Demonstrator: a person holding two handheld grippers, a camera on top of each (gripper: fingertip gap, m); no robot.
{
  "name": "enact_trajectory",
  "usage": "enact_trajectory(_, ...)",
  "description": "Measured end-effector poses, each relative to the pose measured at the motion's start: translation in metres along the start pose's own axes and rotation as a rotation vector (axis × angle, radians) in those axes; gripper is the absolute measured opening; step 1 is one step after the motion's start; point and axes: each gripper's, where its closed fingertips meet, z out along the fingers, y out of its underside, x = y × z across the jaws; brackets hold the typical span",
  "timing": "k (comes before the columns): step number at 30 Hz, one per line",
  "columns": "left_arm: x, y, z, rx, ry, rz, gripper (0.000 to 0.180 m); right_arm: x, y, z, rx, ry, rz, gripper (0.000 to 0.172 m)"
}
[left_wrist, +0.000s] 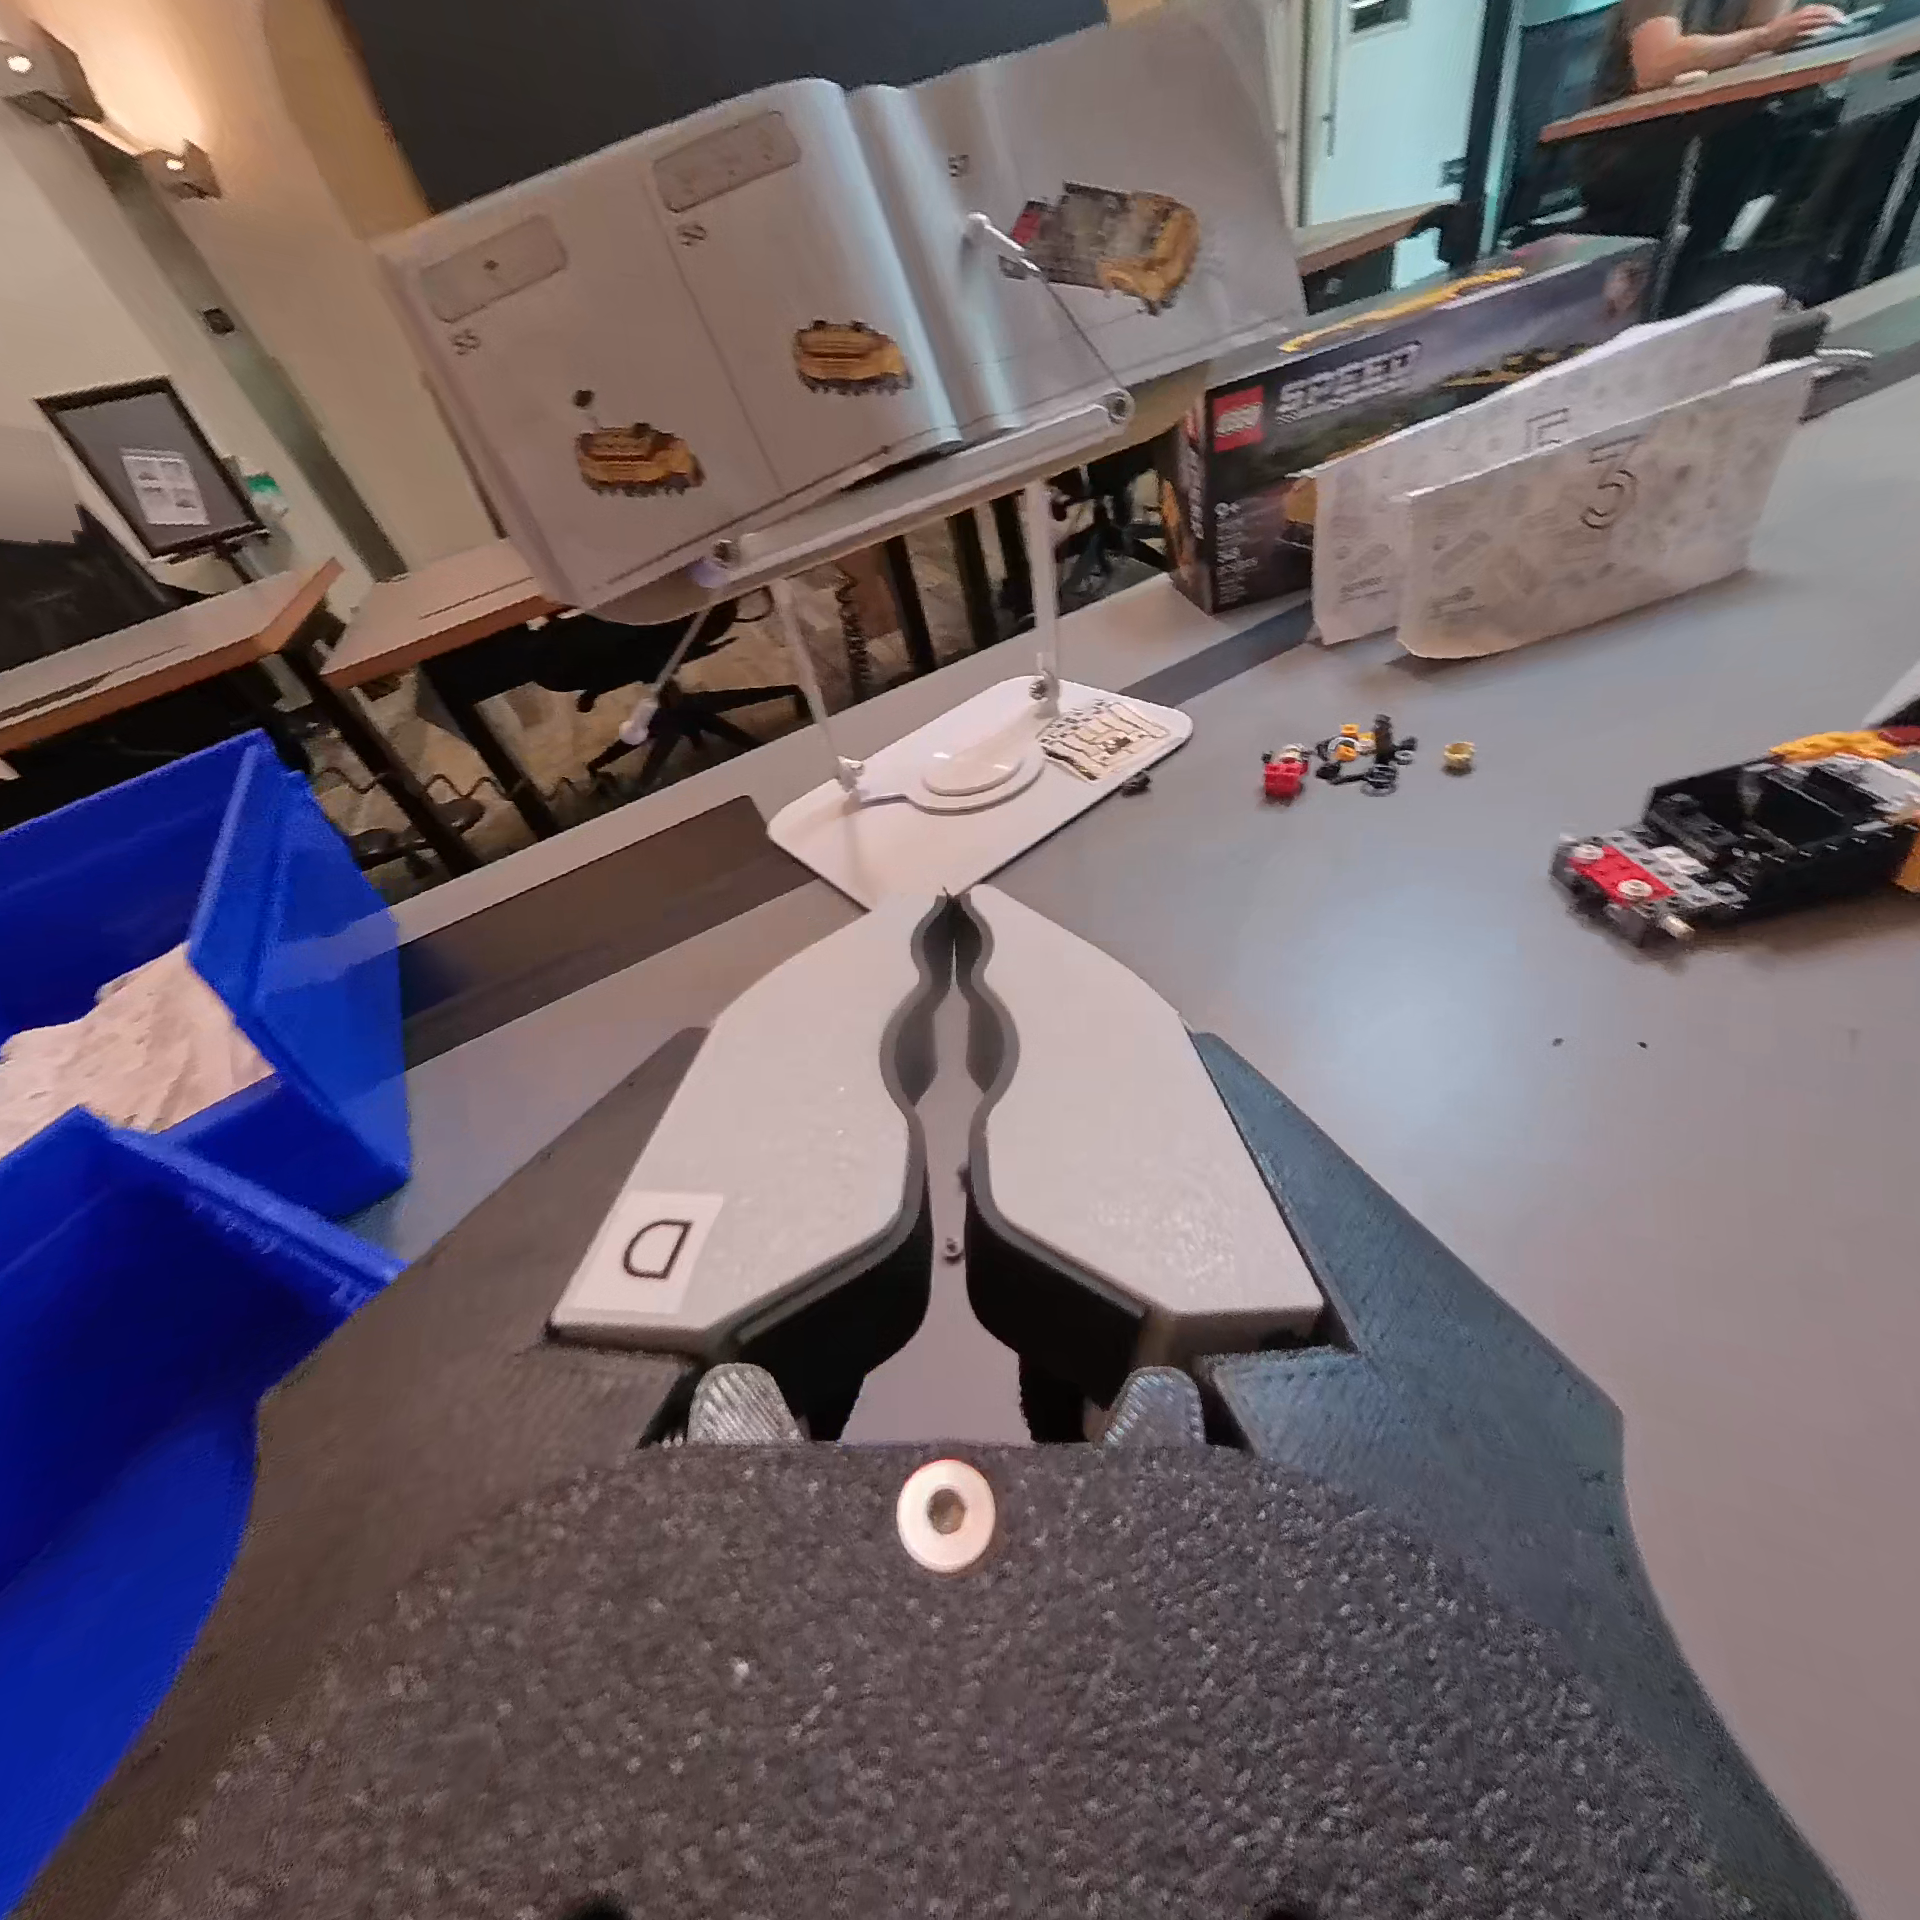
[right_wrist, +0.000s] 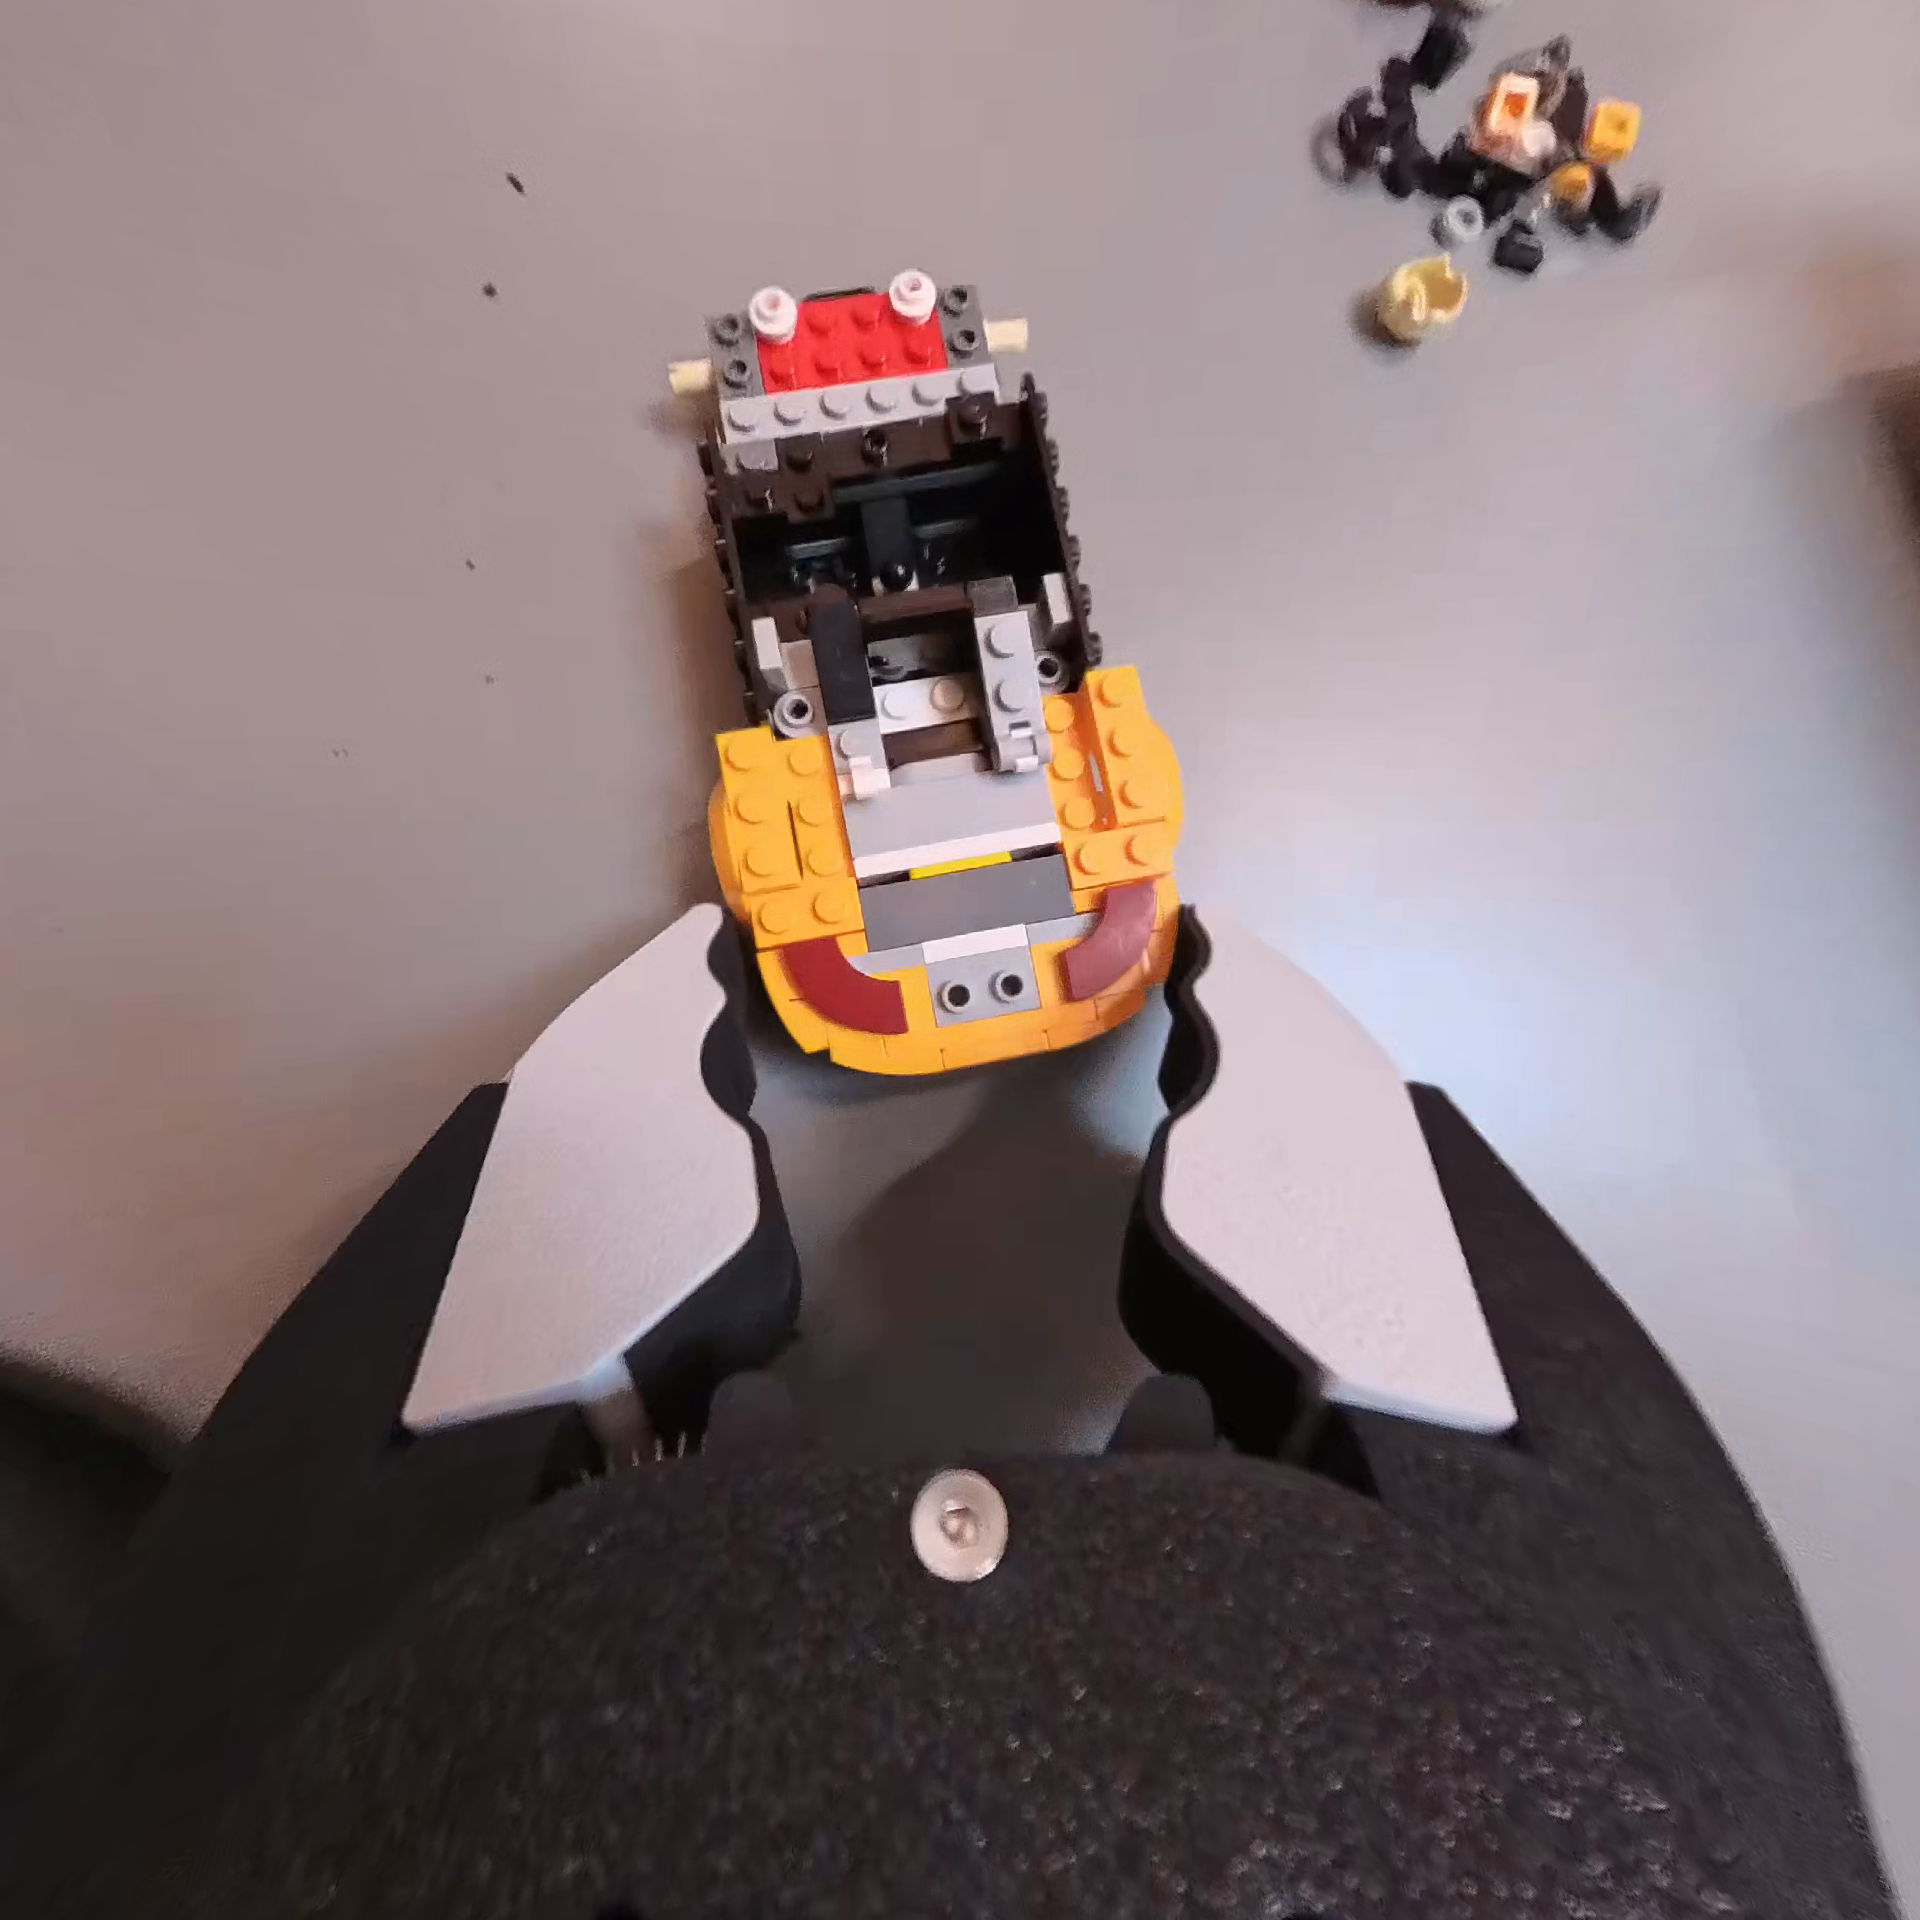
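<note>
My left gripper (left_wrist: 951, 914) is shut, its fingertips pressed together just above the grey table (left_wrist: 1403, 1195), in front of the white base of a book stand (left_wrist: 914, 842). A part-built brick car (right_wrist: 904, 623), with an orange end, a black middle and a red end, stands on the table; it also shows far right in the left wrist view (left_wrist: 1766, 831). My right gripper (right_wrist: 956, 935) is open wide, with its two fingers on either side of the car's orange end. Whether the pads touch the car I cannot tell.
The stand holds an open instruction booklet (left_wrist: 831, 312). Blue bins (left_wrist: 260, 935) stand at the left. A set box (left_wrist: 1351, 416) and numbered paper bags (left_wrist: 1579, 520) are at the back right. Several small loose pieces (left_wrist: 1351, 753) (right_wrist: 1496, 156) and a tan piece (right_wrist: 1418, 296) lie near the car. The gap from one gripper's tips to the other's is roughly 40 centimeters. The tan piece (right_wrist: 1418, 296) is about 12 centimeters from my right fingertips. Look for it in the left wrist view (left_wrist: 1464, 753) too.
</note>
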Motion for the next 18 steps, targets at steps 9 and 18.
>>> enact_trajectory(9, 0.084, 0.022, 0.024, -0.132, 0.374, 0.037, 0.029, -0.05, -0.058, 0.031, 0.076, -0.095, -0.21, 0.077)
enact_trajectory(18, 0.149, 0.063, 0.047, -0.353, 0.807, 0.121, 0.085, -0.088, -0.11, 0.059, 0.104, -0.166, -0.289, 0.076)
